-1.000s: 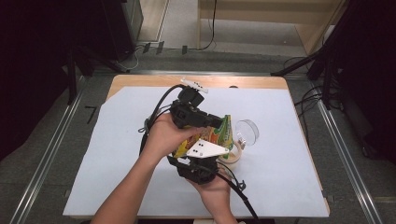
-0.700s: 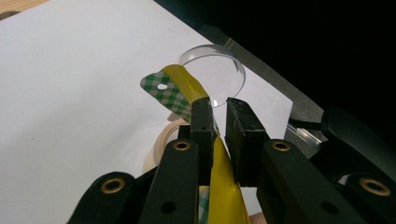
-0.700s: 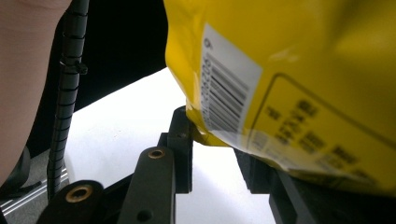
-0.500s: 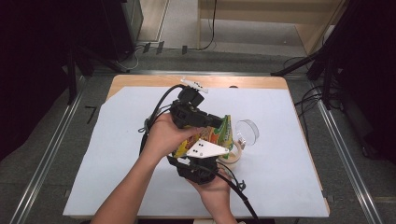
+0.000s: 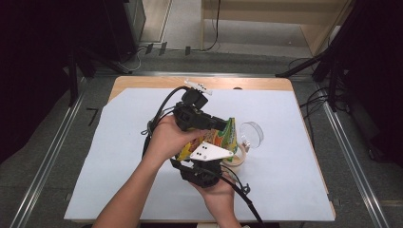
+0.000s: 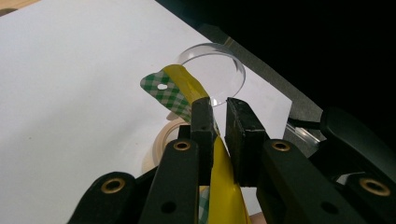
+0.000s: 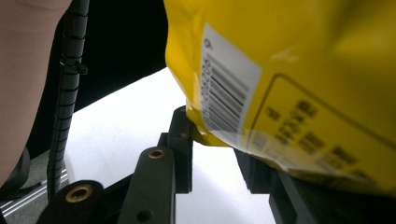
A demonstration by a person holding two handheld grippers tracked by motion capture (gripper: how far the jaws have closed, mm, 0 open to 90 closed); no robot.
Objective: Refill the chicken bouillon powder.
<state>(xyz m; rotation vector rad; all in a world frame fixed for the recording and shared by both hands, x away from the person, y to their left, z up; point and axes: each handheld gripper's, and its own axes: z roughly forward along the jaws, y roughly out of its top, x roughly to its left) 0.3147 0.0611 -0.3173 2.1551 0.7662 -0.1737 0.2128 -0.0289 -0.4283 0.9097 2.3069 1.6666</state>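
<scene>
A yellow snack bag with a green checked top is held up over the white sheet by both grippers. My left gripper comes in from the left, and its jaws are shut on the bag's upper edge, just below the checked flap. From below, my right gripper sits under its grey plate. The bag's barcoded lower corner lies between the jaws of my right gripper, and one fingertip presses against it. The bag hides the other jaw.
A clear round plastic cup lies on the sheet just right of the bag, with a roll of tape beside it. White paper covers the wooden table. Black cables trail from both grippers.
</scene>
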